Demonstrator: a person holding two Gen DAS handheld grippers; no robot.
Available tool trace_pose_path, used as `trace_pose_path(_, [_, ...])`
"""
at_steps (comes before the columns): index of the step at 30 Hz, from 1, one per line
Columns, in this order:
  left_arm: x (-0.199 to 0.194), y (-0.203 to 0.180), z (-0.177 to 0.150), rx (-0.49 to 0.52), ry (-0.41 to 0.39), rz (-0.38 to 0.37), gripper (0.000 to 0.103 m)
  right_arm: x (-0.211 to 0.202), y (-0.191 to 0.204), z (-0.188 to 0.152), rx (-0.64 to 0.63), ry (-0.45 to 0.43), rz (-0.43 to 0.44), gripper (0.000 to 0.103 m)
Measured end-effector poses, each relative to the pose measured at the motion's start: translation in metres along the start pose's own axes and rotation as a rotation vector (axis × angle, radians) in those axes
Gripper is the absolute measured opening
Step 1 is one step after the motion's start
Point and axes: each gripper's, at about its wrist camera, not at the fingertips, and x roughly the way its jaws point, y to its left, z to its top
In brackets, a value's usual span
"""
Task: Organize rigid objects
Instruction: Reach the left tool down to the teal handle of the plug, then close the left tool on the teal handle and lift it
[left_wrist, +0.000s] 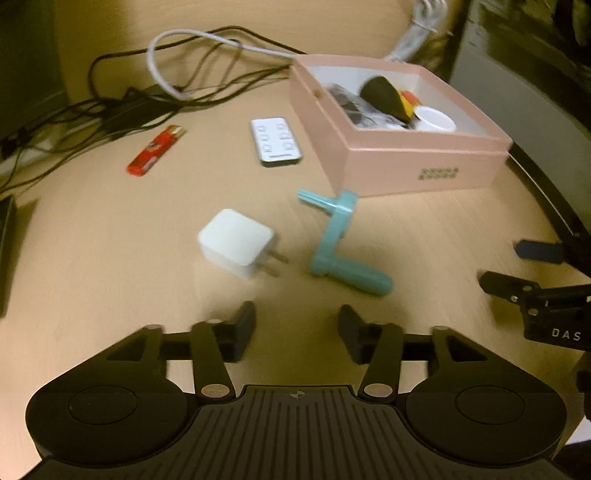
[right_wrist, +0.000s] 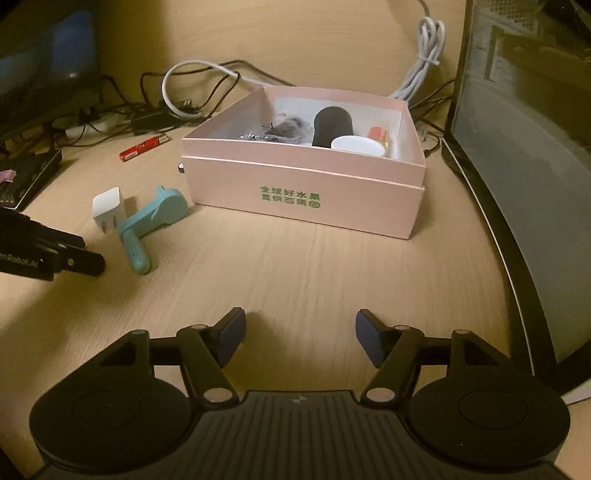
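Note:
A pink box (left_wrist: 421, 162) (right_wrist: 295, 177) stands on the wooden desk and holds a black oval object (left_wrist: 384, 98) (right_wrist: 330, 125), a white cup (left_wrist: 436, 120) (right_wrist: 356, 146) and other small items. A white plug charger (left_wrist: 236, 247) (right_wrist: 109, 208), a teal crank handle (left_wrist: 340, 236) (right_wrist: 147, 221), a white remote (left_wrist: 275, 144) and a red lighter (left_wrist: 155, 149) (right_wrist: 144, 147) lie loose on the desk. My left gripper (left_wrist: 297, 328) is open and empty just short of the charger and handle. My right gripper (right_wrist: 301, 339) is open and empty, well in front of the box.
Tangled black and white cables (left_wrist: 177, 74) (right_wrist: 184, 96) lie behind the loose items. A dark monitor (right_wrist: 524, 184) stands at the right. A dark device (right_wrist: 26, 177) sits at the left edge. Each gripper shows in the other's view, the right one (left_wrist: 517, 273) and the left one (right_wrist: 70, 251).

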Motion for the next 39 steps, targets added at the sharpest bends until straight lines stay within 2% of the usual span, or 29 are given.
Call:
trace_pose_path(1, [0.001,-0.003,0.001,0.005,0.003,-0.01,0.069,0.0,0.0,-0.001,0.001,-0.007,-0.001,0.07])
trace_pose_path(3, [-0.001,-0.004,0.002,-0.019,-0.013,-0.045,0.064,0.0,0.001,-0.003,0.003,-0.016,0.001,0.071])
trace_pose_path(5, [-0.01,-0.009,0.005,-0.018,-0.079,-0.061,0.063,0.001,0.001,-0.004,0.006,-0.023,-0.004,0.074])
trace_pose_path(8, [-0.017,-0.019,0.017,0.04,-0.165,-0.056,0.063,0.002,0.0,-0.004,0.008,-0.028,0.0,0.077])
trace_pose_path(11, [-0.004,-0.024,0.035,0.071,-0.171,-0.051,0.063,0.001,0.003,-0.007,0.005,-0.032,0.005,0.084])
trace_pose_path(14, [0.021,-0.027,0.048,0.114,-0.135,0.004,0.063,0.001,0.005,-0.009,0.0,-0.04,0.01,0.086])
trace_pose_path(17, [0.037,-0.023,0.051,0.122,-0.096,-0.015,0.063,0.002,0.005,-0.007,-0.003,-0.027,0.018,0.09])
trace_pose_path(21, [0.05,-0.02,0.051,0.147,-0.113,-0.063,0.064,0.006,0.009,-0.005,-0.028,-0.006,0.045,0.103])
trace_pose_path(25, [0.053,-0.017,0.053,0.14,-0.143,-0.088,0.063,0.008,0.01,-0.003,-0.024,0.012,0.037,0.103])
trace_pose_path(30, [0.055,-0.017,0.049,0.186,-0.186,-0.1,0.06,0.008,0.007,-0.002,-0.049,0.036,0.061,0.103])
trace_pose_path(36, [0.056,-0.021,0.056,0.173,-0.145,-0.074,0.06,0.007,0.006,-0.004,-0.062,0.032,0.073,0.103])
trace_pose_path(37, [0.056,-0.022,0.056,0.177,-0.145,-0.078,0.054,0.006,0.006,-0.003,-0.06,0.033,0.072,0.102])
trace_pose_path(39, [0.055,-0.022,0.055,0.183,-0.154,-0.08,0.051,0.005,0.007,-0.003,-0.058,0.038,0.064,0.099])
